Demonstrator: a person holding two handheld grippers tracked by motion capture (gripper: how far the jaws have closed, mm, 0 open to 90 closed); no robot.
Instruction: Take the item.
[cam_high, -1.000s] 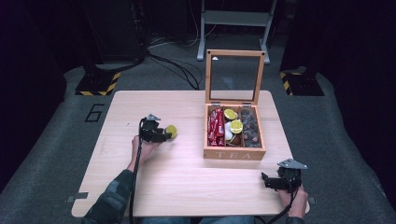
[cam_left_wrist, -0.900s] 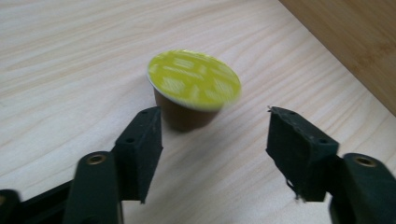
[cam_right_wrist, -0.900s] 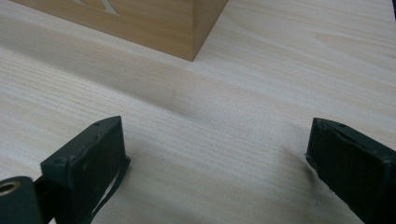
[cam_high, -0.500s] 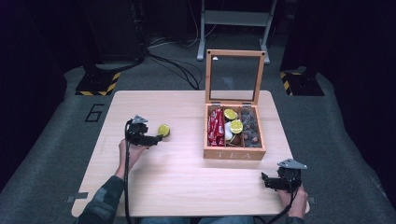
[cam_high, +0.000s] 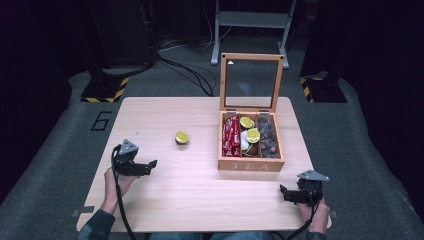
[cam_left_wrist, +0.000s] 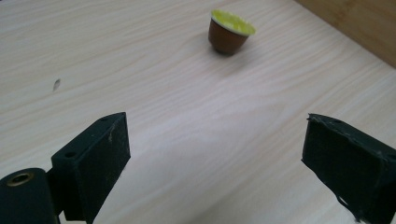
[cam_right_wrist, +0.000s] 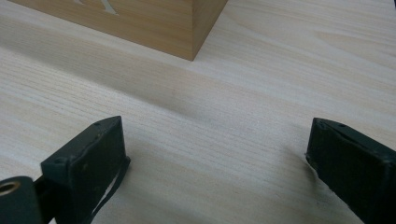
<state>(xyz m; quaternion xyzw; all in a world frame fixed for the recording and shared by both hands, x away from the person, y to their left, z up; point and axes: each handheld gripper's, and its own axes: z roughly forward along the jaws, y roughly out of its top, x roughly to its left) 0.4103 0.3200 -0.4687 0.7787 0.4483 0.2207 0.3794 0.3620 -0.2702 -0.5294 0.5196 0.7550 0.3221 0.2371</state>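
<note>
A small brown capsule with a yellow lid (cam_high: 181, 137) (cam_left_wrist: 229, 33) stands alone on the wooden table (cam_high: 165, 112), left of the tea box. My left gripper (cam_high: 151, 165) (cam_left_wrist: 217, 161) is open, low over the table's front left, well back from the capsule with nothing between its fingers. The wooden tea box (cam_high: 251, 165) (cam_right_wrist: 149, 25) has its glass lid upright; it holds red packets (cam_high: 230, 136), two yellow-lidded capsules (cam_high: 249, 129) and dark items. My right gripper (cam_high: 284, 192) (cam_right_wrist: 215, 168) is open near the front right edge, just in front of the box's corner.
The table stands on a grey mat marked with a 6 (cam_high: 101, 120). Black stands and cables lie on the floor behind. The person's hands (cam_high: 116, 182) come in over the table's front edge.
My left gripper has let go of the yellow-lidded capsule and drawn back toward the front left, leaving the capsule standing on the table. The right gripper has stayed put.
</note>
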